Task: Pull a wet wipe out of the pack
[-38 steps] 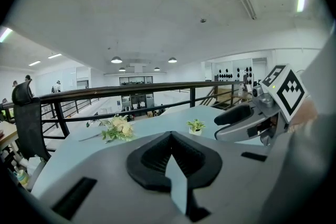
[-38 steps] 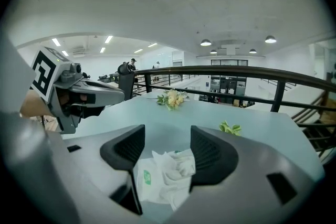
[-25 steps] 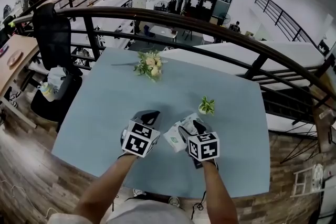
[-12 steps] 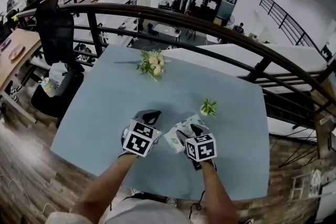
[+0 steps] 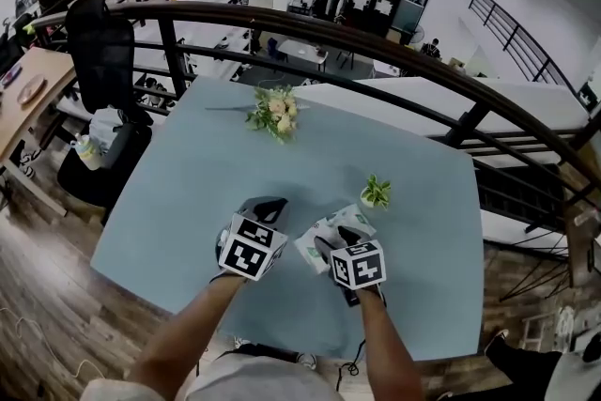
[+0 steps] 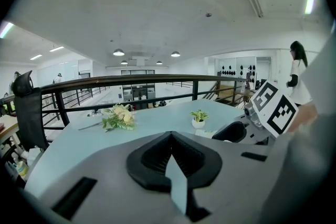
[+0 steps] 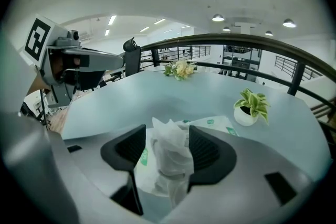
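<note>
The wet wipe pack (image 5: 322,234), white with green print, lies flat on the pale blue table (image 5: 197,192). My right gripper (image 5: 340,239) hangs over its near end. In the right gripper view a crumpled white wipe (image 7: 170,152) stands up out of the pack (image 7: 212,124) between the two black jaws of my right gripper (image 7: 169,150); the jaws stand apart around it, the right one touching it, a narrow gap at the left one. My left gripper (image 5: 266,209) hovers left of the pack, shut and holding nothing, seen closed in its own view (image 6: 170,157).
A small potted plant (image 5: 376,192) stands just beyond the pack. A bouquet of pale flowers (image 5: 274,115) lies at the table's far side. A dark curved railing (image 5: 394,56) runs behind the table. A black chair (image 5: 101,61) stands at the far left.
My right gripper has drawn slightly back toward me over the pack. My left gripper has barely moved.
</note>
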Motion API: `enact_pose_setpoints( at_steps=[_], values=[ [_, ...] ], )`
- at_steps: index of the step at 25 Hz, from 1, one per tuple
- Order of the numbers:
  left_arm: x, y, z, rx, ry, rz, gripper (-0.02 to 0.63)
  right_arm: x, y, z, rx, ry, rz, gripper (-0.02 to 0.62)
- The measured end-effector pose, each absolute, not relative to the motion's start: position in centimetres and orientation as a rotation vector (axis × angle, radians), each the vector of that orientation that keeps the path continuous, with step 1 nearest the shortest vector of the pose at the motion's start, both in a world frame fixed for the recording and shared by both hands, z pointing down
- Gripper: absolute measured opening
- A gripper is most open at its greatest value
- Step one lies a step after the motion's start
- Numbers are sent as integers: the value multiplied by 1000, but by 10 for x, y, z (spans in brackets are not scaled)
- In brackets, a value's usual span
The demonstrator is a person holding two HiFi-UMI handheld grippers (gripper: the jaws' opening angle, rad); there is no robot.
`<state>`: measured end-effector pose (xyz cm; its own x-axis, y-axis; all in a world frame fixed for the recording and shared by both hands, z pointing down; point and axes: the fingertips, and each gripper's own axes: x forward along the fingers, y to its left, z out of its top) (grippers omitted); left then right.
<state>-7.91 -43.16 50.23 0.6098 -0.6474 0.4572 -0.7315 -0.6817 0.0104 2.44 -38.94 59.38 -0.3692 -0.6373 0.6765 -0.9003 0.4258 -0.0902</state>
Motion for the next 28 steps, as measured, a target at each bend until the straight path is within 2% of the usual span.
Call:
enact_pose_setpoints(
  at_steps=[12,23,28],
  values=[
    [-78,-433,507,2626,-1147,649,-5,29,-389,595,1300,-2130,650,166],
    [-76,-430,511,2623,-1141,666,-5,28,-386,595,1293,-2147,658,137],
    [-72,-427,510,2634,-1125,668,-5,27,-384,592,1302,-2147,647,87]
  ],
)
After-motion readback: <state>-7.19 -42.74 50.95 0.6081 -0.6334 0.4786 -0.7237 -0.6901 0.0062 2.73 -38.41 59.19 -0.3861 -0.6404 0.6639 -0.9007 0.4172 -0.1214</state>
